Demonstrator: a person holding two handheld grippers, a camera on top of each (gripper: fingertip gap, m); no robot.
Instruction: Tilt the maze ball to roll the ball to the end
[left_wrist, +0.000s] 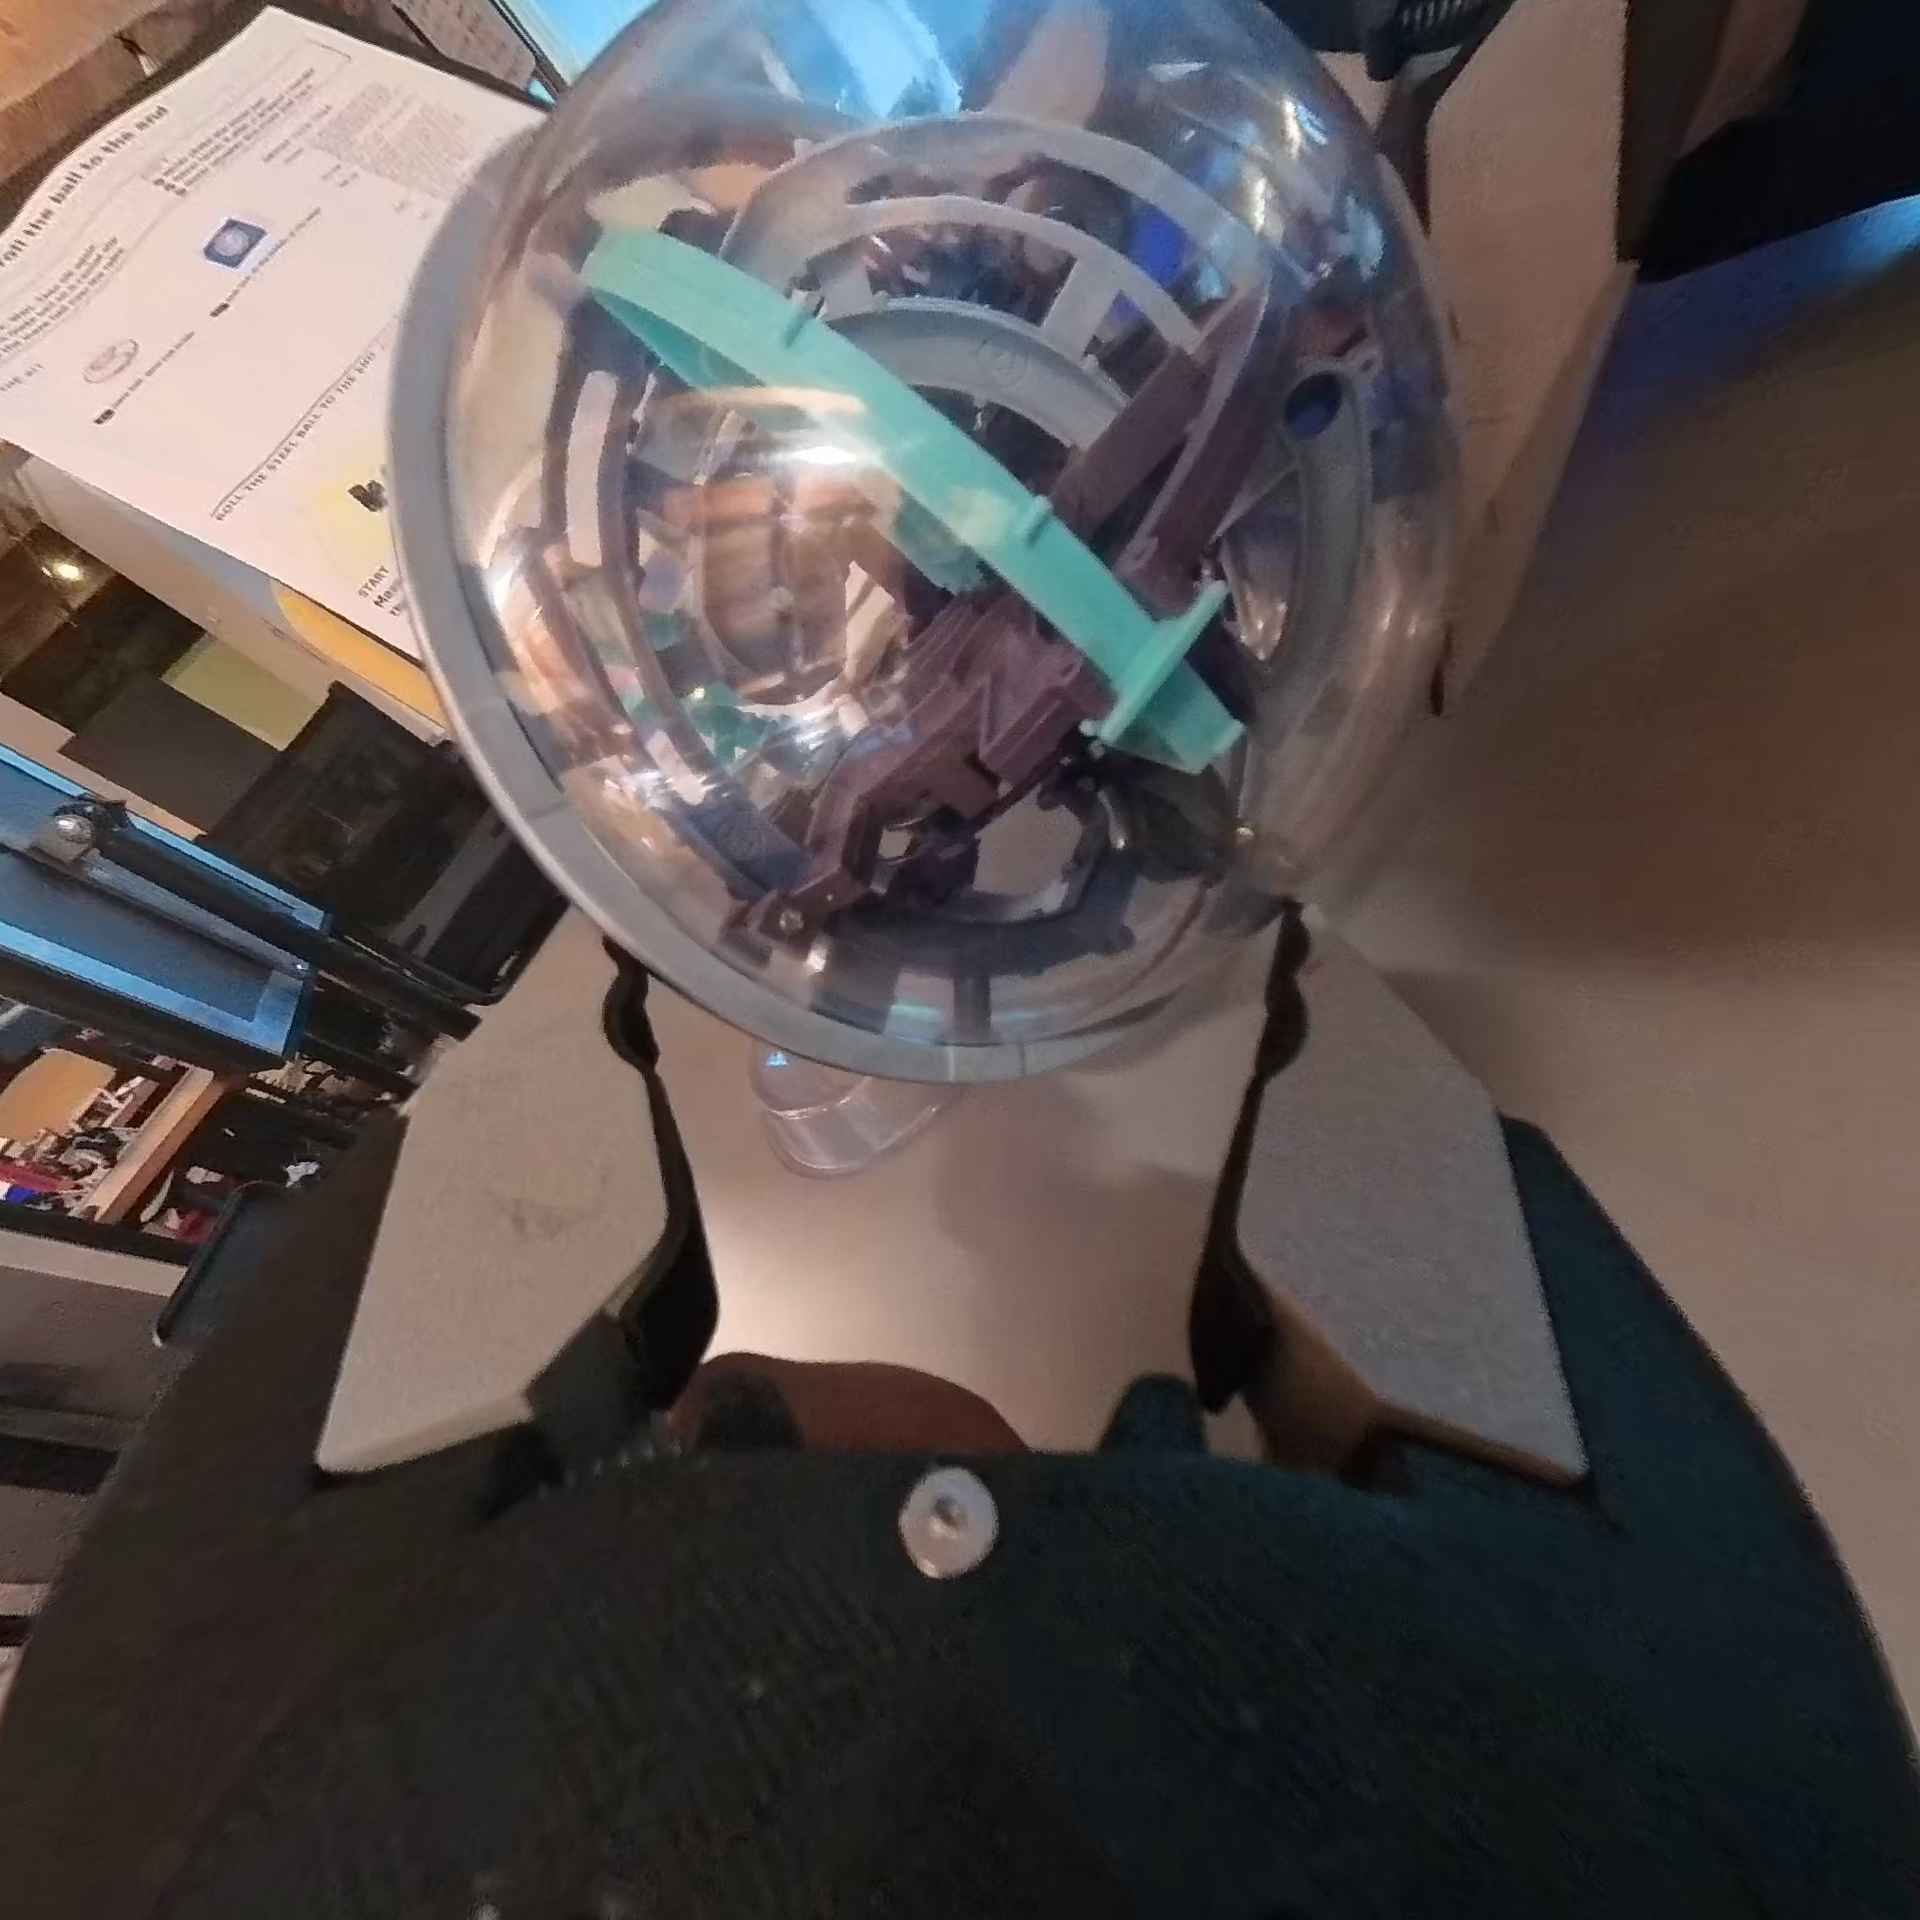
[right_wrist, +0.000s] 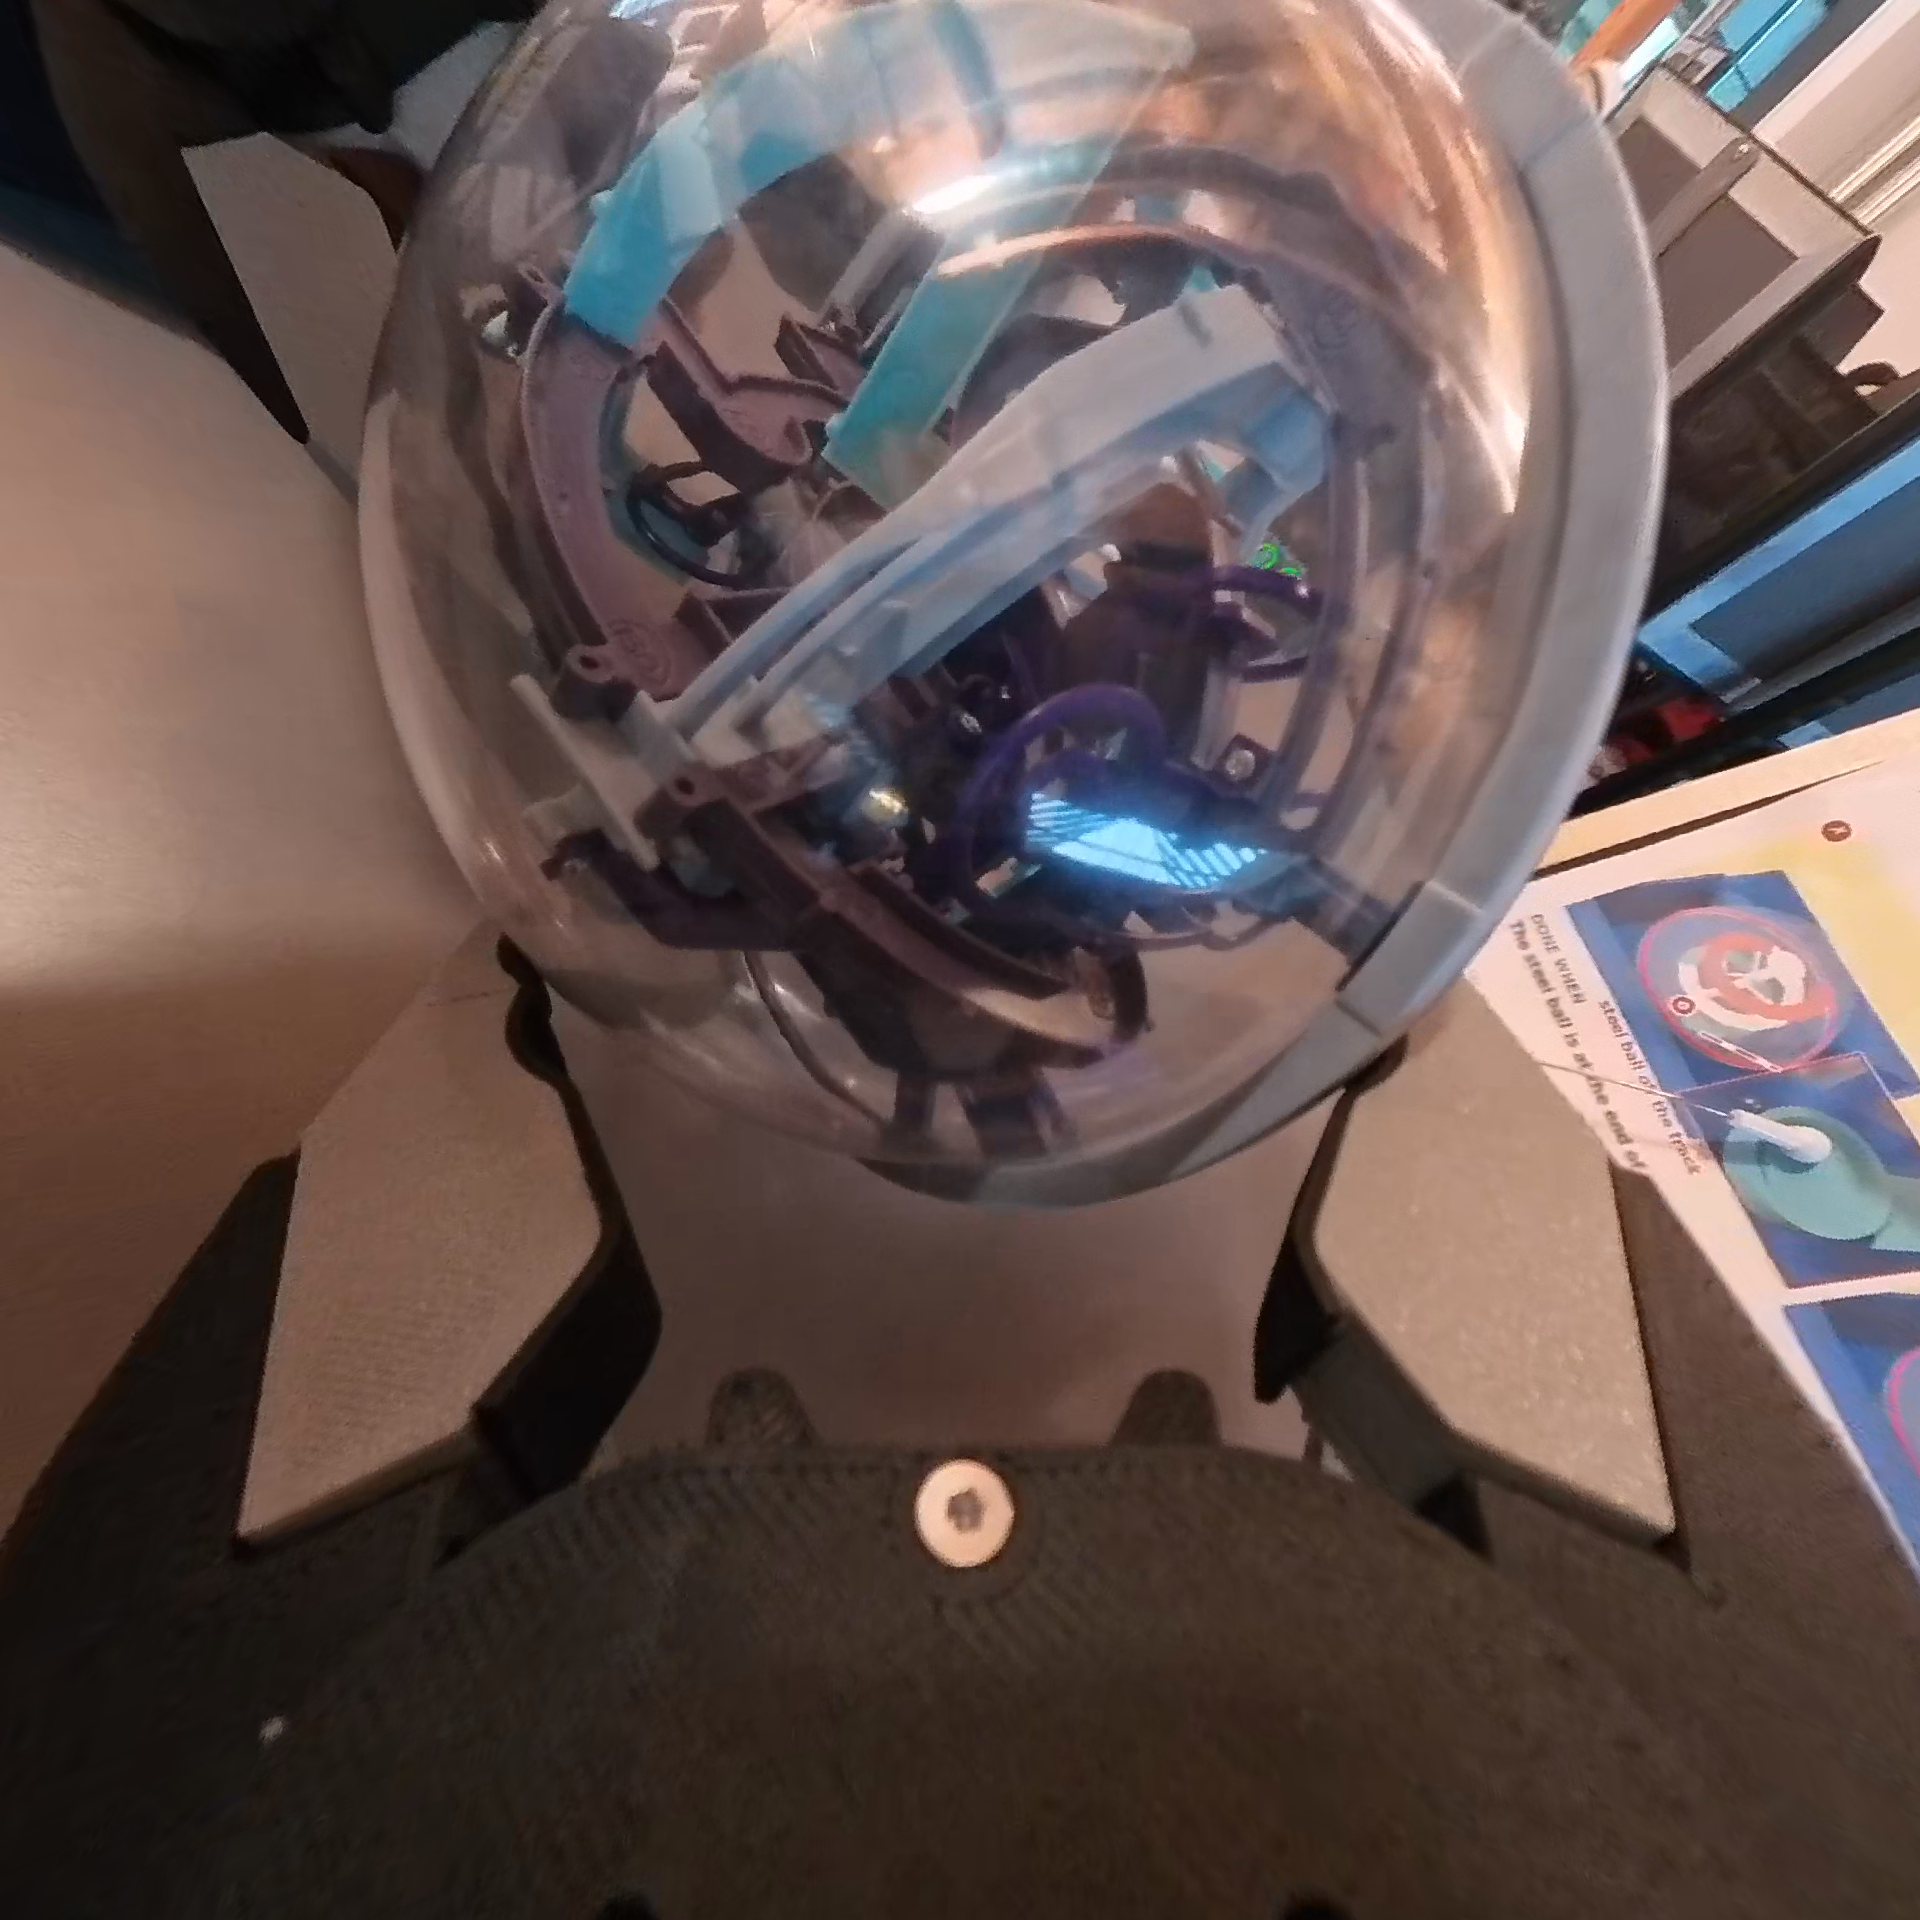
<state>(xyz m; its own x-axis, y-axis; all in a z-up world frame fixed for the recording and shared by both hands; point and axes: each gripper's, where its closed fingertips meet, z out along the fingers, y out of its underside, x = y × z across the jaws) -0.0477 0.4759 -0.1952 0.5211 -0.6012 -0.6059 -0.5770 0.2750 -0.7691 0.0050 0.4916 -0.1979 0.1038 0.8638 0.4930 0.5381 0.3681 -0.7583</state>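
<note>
The maze ball (left_wrist: 914, 540) is a clear plastic sphere with a grey equator ring and teal, grey and purple tracks inside. In the left wrist view it is lifted off the table, and my left gripper (left_wrist: 951, 966) is shut on its lower part, with the black fingertips (left_wrist: 620, 1003) pressed against both sides. In the right wrist view the maze ball (right_wrist: 987, 582) fills the upper frame, and my right gripper (right_wrist: 940, 1039) is shut on its lower part from the opposite side. The sphere is tilted. I cannot pick out the small steel ball among the tracks.
A clear plastic stand (left_wrist: 852, 1117) sits on the pale table (left_wrist: 1662, 831) under the sphere. Printed instruction sheets lie beside it (left_wrist: 239, 260) (right_wrist: 1714, 1039). Blue-framed equipment (left_wrist: 156, 935) stands at the left, and a person's dark sleeve (left_wrist: 1714, 135) is behind.
</note>
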